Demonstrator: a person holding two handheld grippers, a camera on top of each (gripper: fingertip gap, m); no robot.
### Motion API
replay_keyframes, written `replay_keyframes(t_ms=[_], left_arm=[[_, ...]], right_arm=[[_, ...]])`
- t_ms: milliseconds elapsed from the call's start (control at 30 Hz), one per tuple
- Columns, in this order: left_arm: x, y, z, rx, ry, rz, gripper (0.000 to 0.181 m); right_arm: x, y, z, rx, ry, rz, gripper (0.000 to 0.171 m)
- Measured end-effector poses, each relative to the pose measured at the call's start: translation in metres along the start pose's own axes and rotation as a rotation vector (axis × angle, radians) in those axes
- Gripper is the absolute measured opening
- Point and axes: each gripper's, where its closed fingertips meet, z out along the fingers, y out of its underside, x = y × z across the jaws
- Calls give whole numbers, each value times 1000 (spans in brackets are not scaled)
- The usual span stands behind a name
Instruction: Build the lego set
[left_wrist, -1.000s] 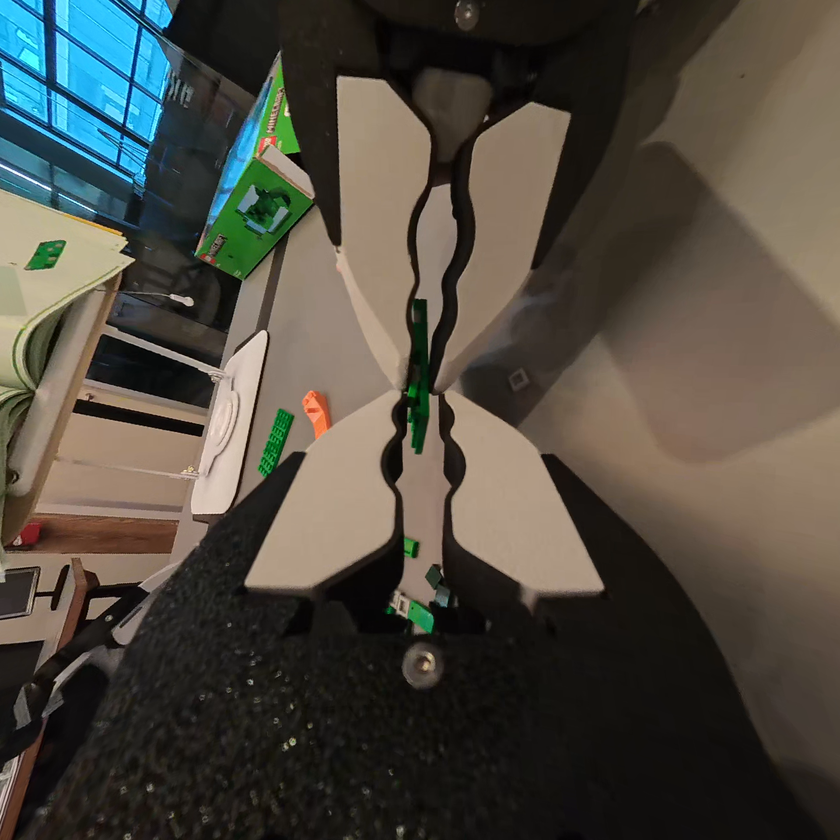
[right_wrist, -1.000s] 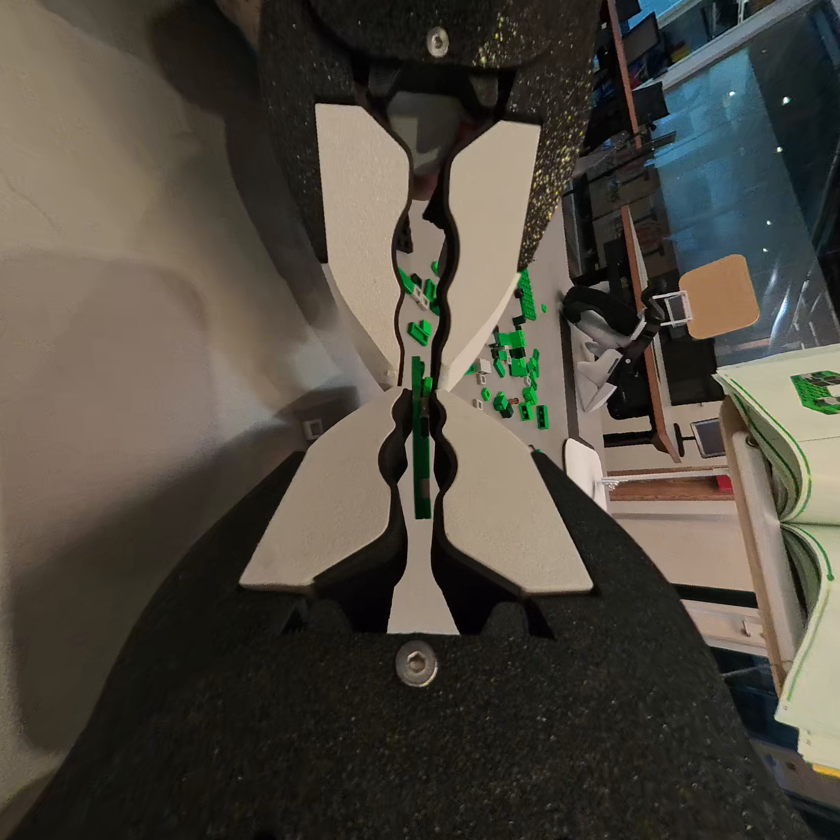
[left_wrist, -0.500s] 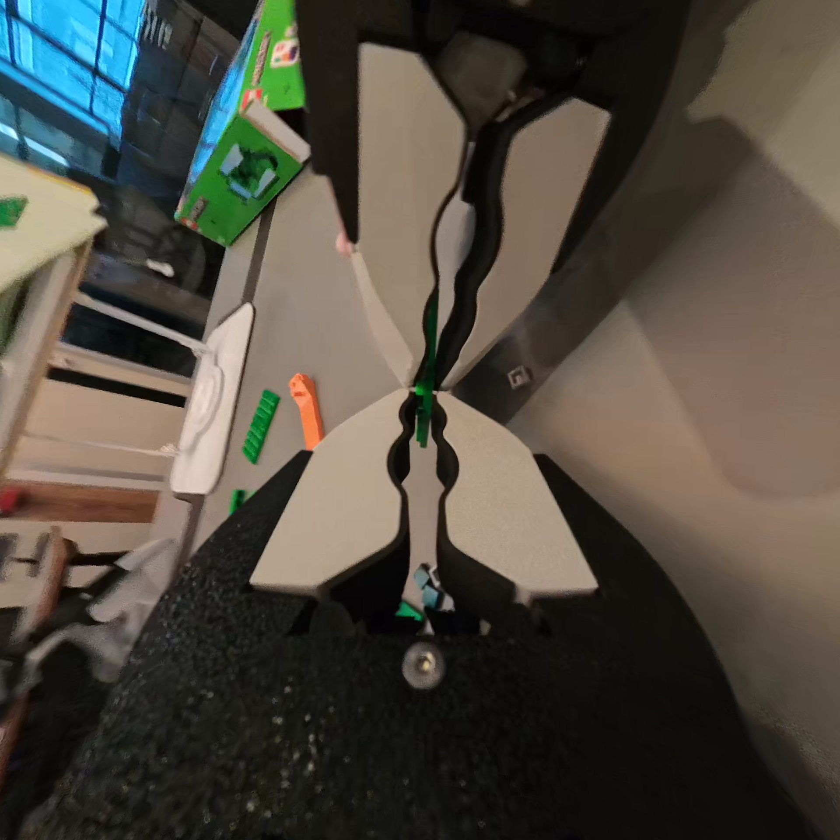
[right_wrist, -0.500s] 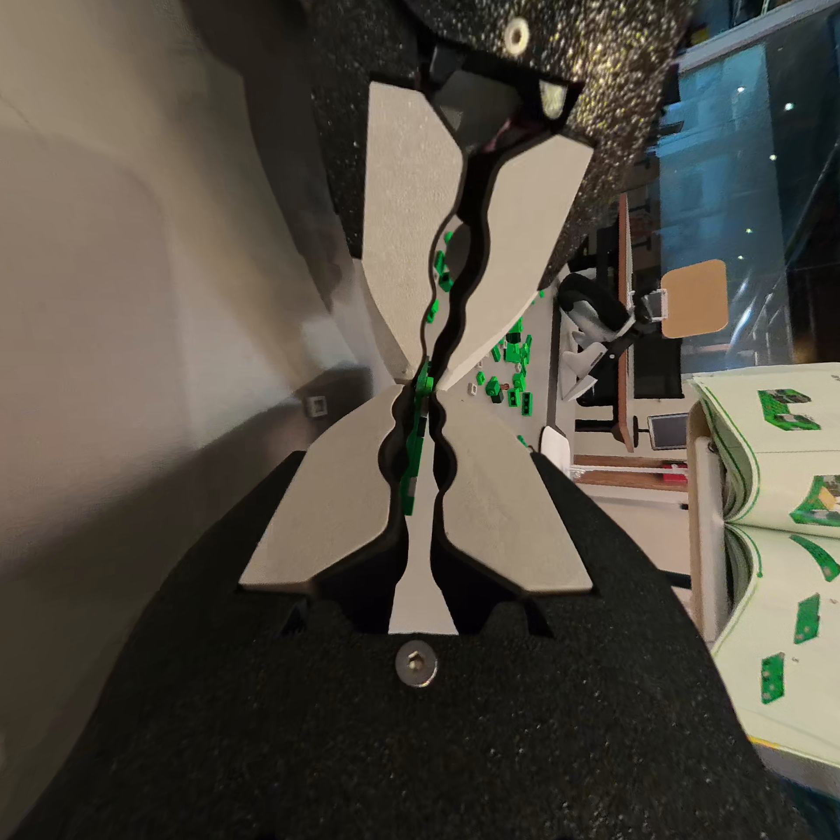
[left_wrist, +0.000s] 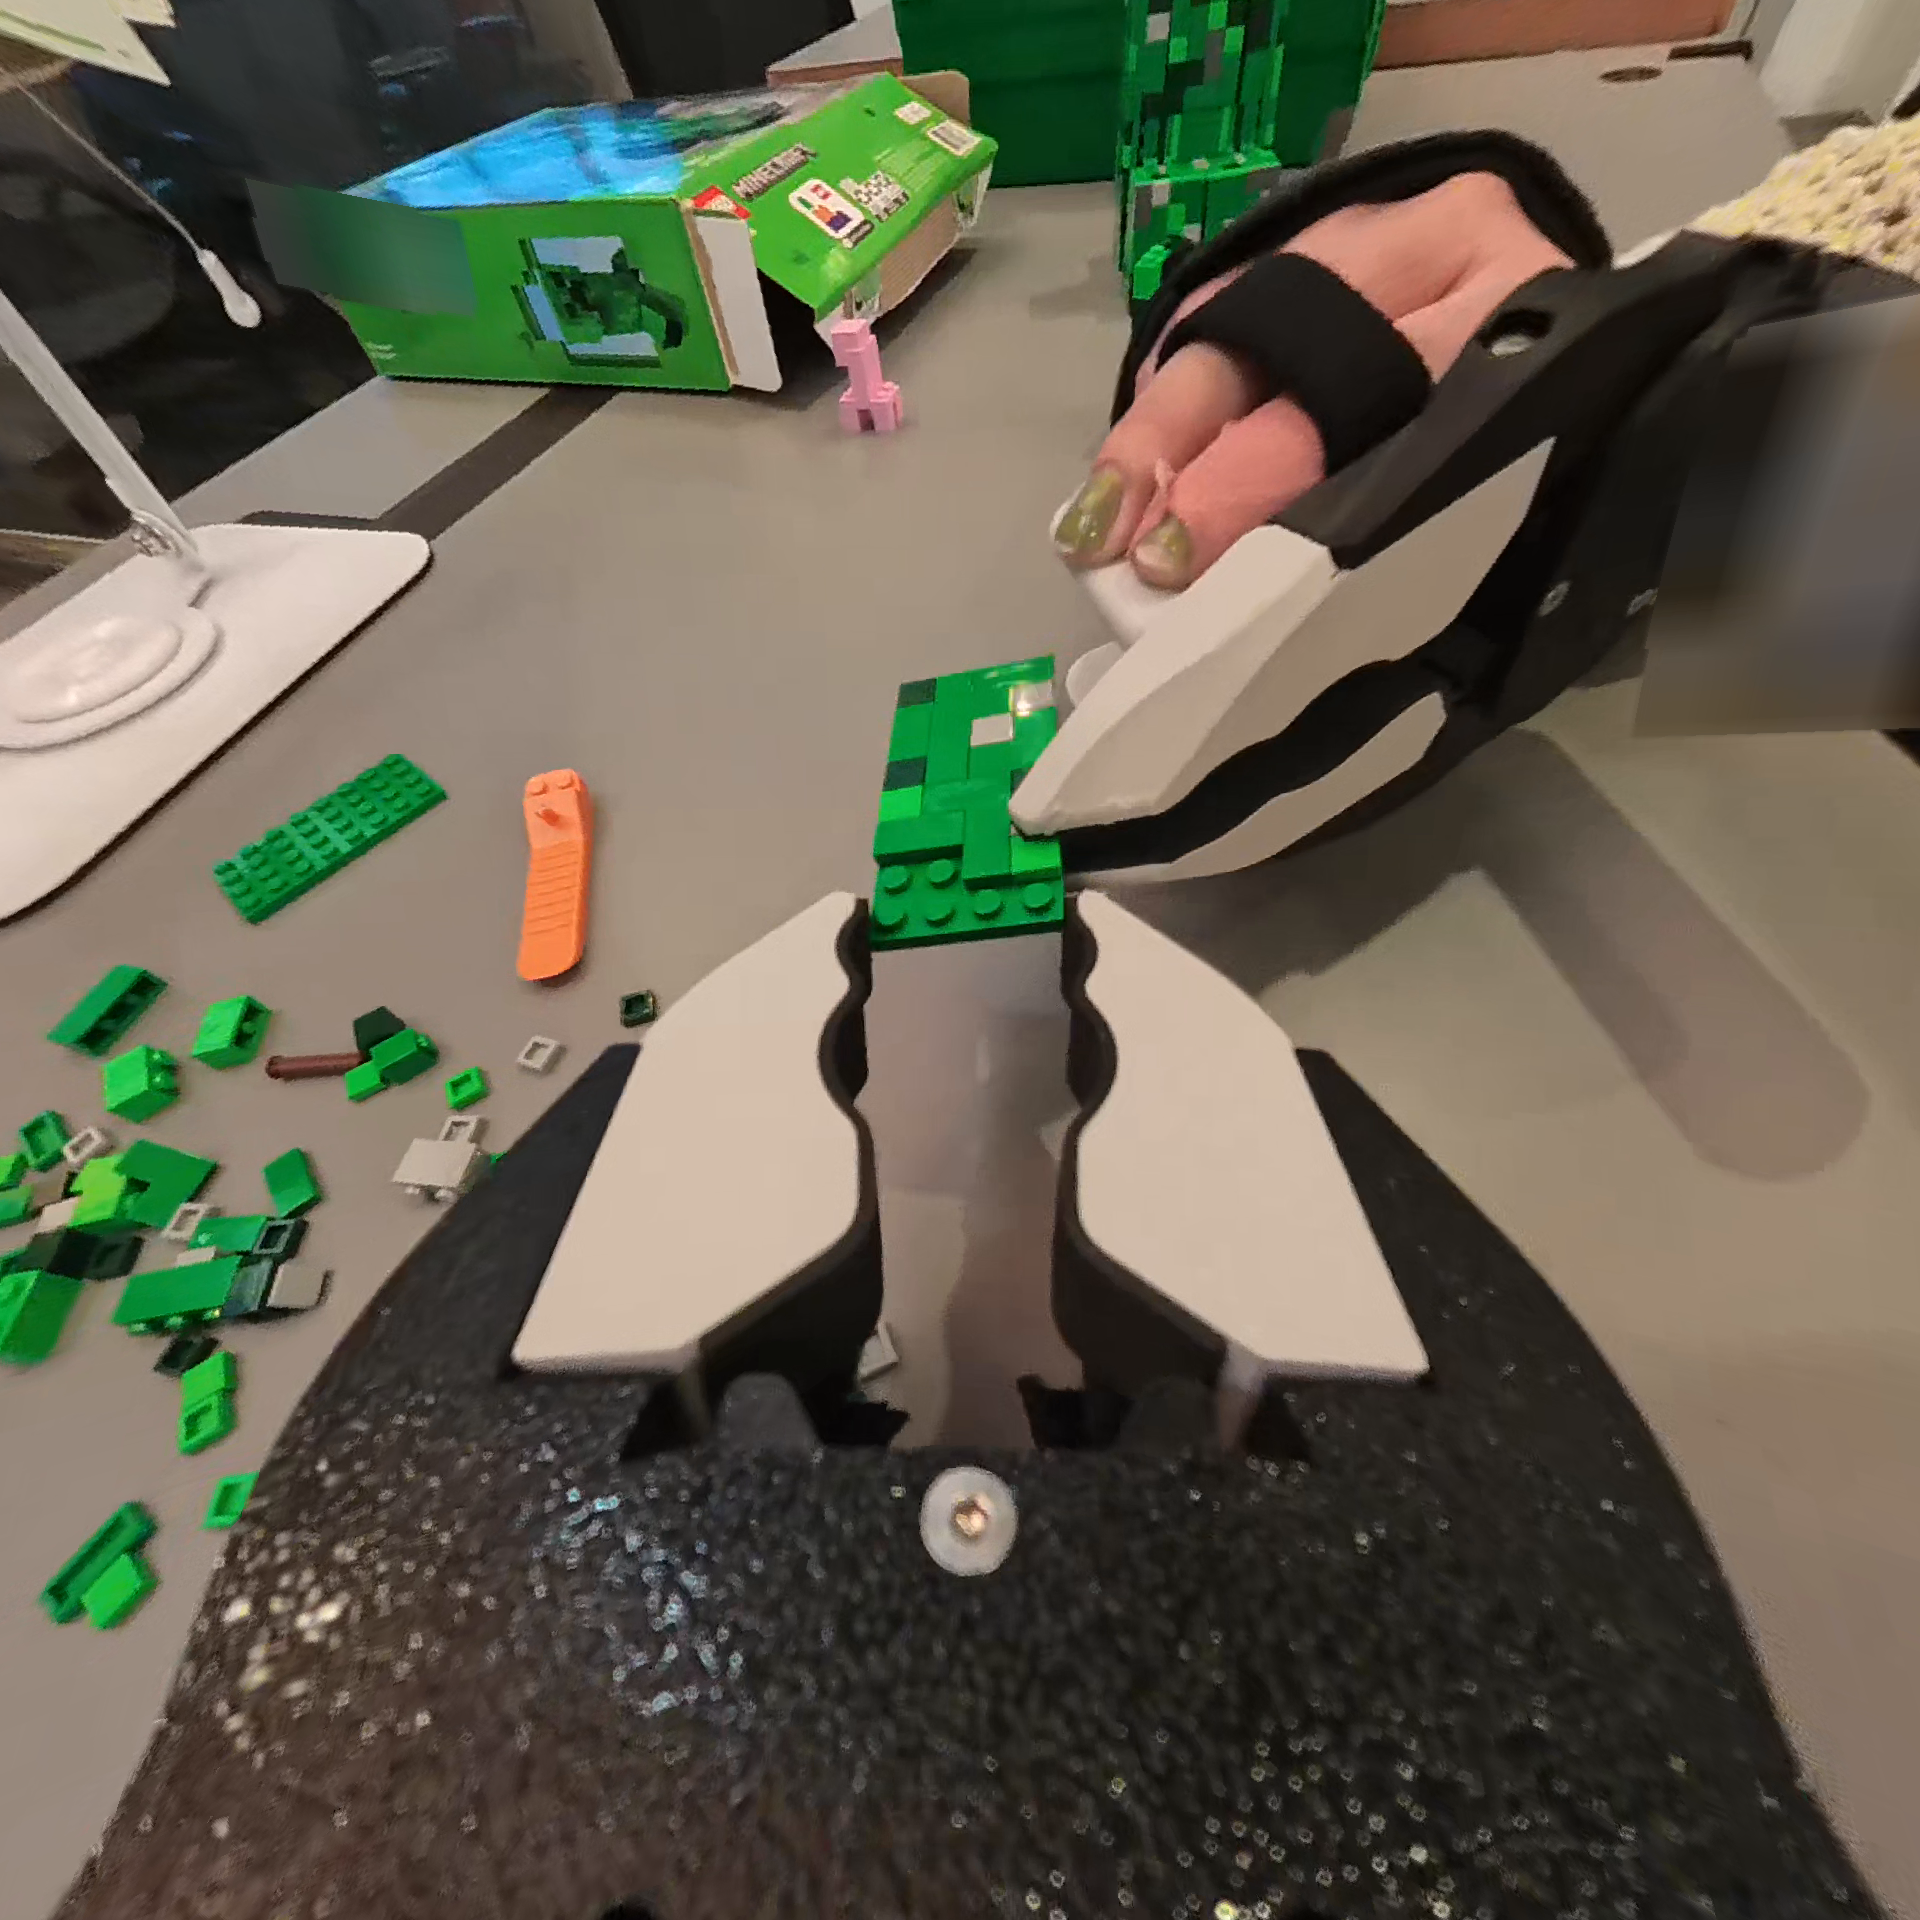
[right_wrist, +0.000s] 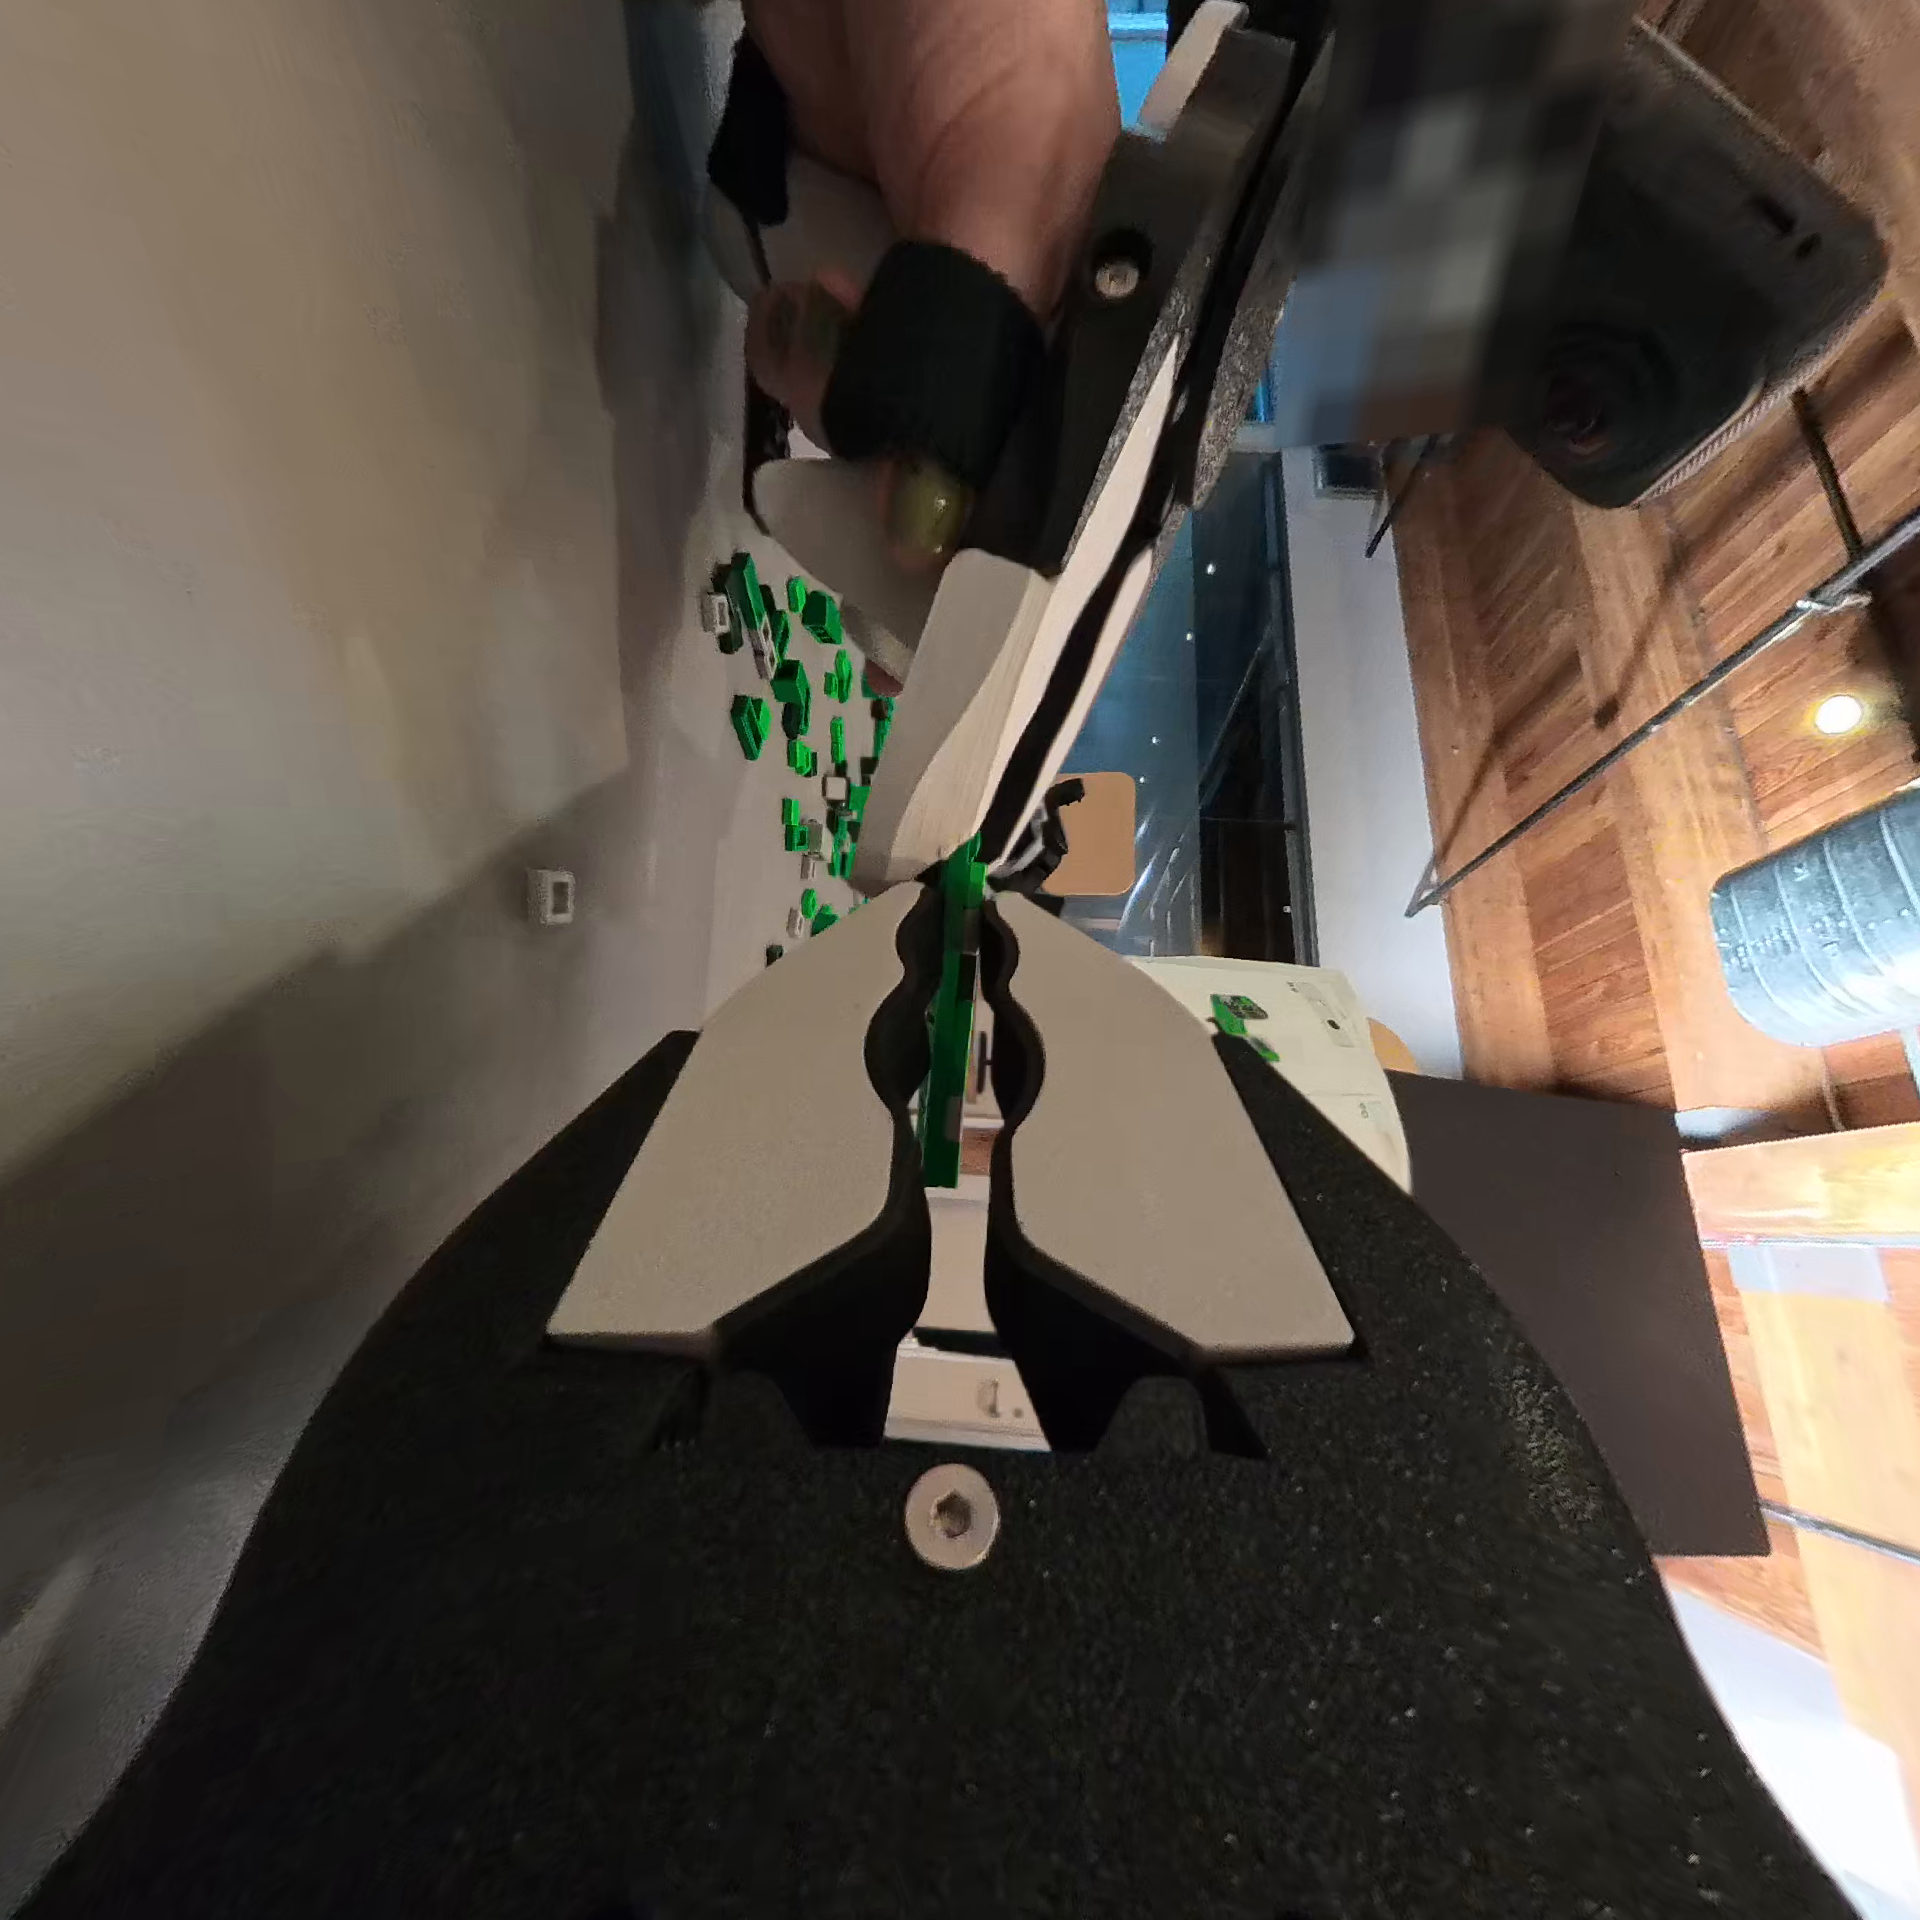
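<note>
Left gripper (left_wrist: 966, 914) swung level, revealing right gripper (left_wrist: 1039, 831) pinching plate (left_wrist: 966, 790).

The lego plate assembly (left_wrist: 966, 800) is held above the table (left_wrist: 727, 623), just ahead of the left gripper (left_wrist: 966, 925); the brick separator (left_wrist: 556, 873) is laid to its left; the loose bricks (left_wrist: 156, 1226) are scattered farther left; the lego box (left_wrist: 665, 229) is set behind.
</note>
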Motion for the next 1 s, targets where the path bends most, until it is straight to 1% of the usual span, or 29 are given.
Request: replay_keyframes(t_ms=[100, 167, 200, 233, 300, 367, 400, 467, 500, 633, 733, 867, 967, 1000], left_arm=[[2, -1, -1, 11, 34, -49, 35], [5, -4, -1, 31, 73, -91, 43], [5, -4, -1, 30, 75, -105, 41], [2, -3, -2, 30, 56, -100, 34], [2, -5, -4, 40, 55, -71, 34], [2, -12, -8, 83, 51, -41, 34], [2, -17, -10, 104, 43, -32, 34], [-4, -17, -13, 104, -2, 12, 34], [-7, -16, -14, 103, -27, 37, 34], [-19, -11, -18, 92, -113, 117, 34], [-25, -9, -19, 96, -177, 182, 34], [-26, -4, -17, 77, -196, 229, 34], [-24, -2, -14, 82, -184, 226, 34], [-25, -3, -14, 89, -202, 231, 34]], right_arm=[[0, 1, 0, -13, 5, -40, 6], [0, 3, 1, -17, 17, -63, 6], [0, 2, 0, -12, 21, -66, 6], [0, 1, 0, -5, 23, -67, 6], [2, 0, -1, -4, 38, -65, 6], [15, -4, -3, 14, 121, -30, 9], [22, -3, -6, 25, 167, 17, 17], [31, 3, -9, 31, 184, 159, 32], [34, 8, -11, 32, 193, 231, 33], [34, 31, -16, 42, 186, 542, 33], [35, 47, -10, 47, 179, 721, 33], [43, 62, -7, 60, 196, 883, 31], [47, 67, -9, 81, 205, 950, 26], [47, 68, -10, 88, 205, 958, 25]])
